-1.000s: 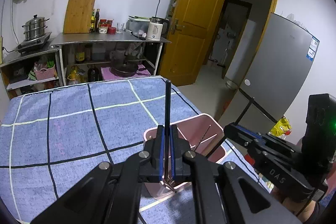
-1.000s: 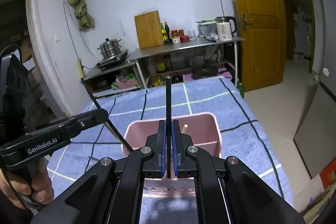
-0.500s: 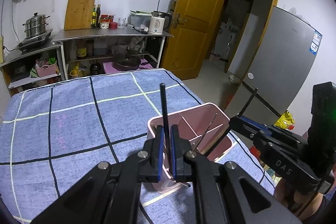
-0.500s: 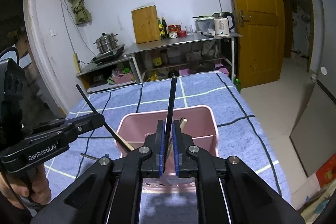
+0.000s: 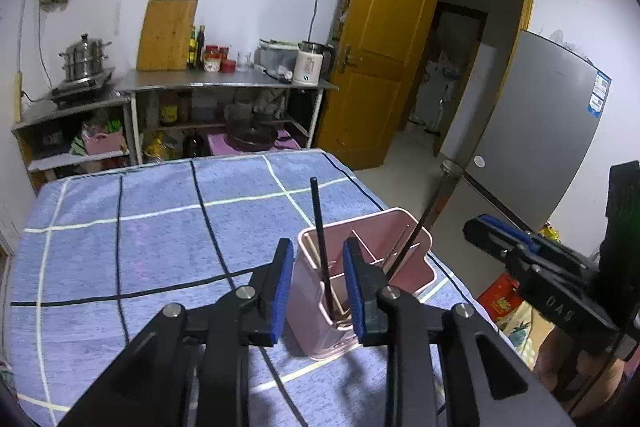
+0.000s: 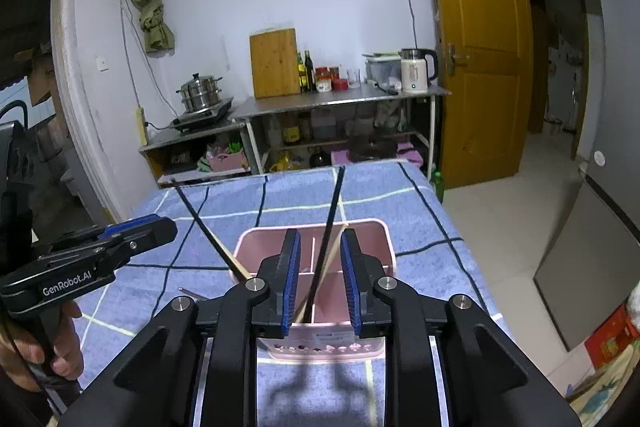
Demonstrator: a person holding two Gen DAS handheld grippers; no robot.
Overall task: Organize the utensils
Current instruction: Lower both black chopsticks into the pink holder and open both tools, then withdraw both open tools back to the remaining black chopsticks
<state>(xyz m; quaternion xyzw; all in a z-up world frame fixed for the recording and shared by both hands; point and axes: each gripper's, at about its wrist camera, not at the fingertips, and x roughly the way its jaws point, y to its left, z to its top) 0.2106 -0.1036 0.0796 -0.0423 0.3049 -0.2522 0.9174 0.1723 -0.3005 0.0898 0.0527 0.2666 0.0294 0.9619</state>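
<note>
Two black grippers with blue pads work over one pink plastic utensil holder [image 6: 370, 239] standing on the blue checked counter cloth [image 5: 160, 227].

In the left wrist view, the left gripper [image 5: 316, 285] has just been opening; its jaws stand apart with one black chopstick [image 5: 320, 239] between them, untouched, leaning toward 12 o'clock in the near compartment. The right gripper [image 5: 486, 223] sits at 3 o'clock, its jaw gap unclear here.

In the right wrist view, the right gripper [image 6: 319, 279] has likewise just been opening, and a second black chopstick [image 6: 330, 223] stands free between its pads, beside one pale wooden chopstick [image 6: 334, 253]. Only this view shows the hand [image 6: 60, 343] at 8 o'clock and a small metal utensil [image 6: 192, 294] lying on the cloth.

Farther off at 12 o'clock stand one steel shelf counter [image 6: 340, 103], one wooden cutting board [image 6: 274, 63], one white kettle [image 6: 414, 77] and one steel steamer pot [image 6: 200, 93].
</note>
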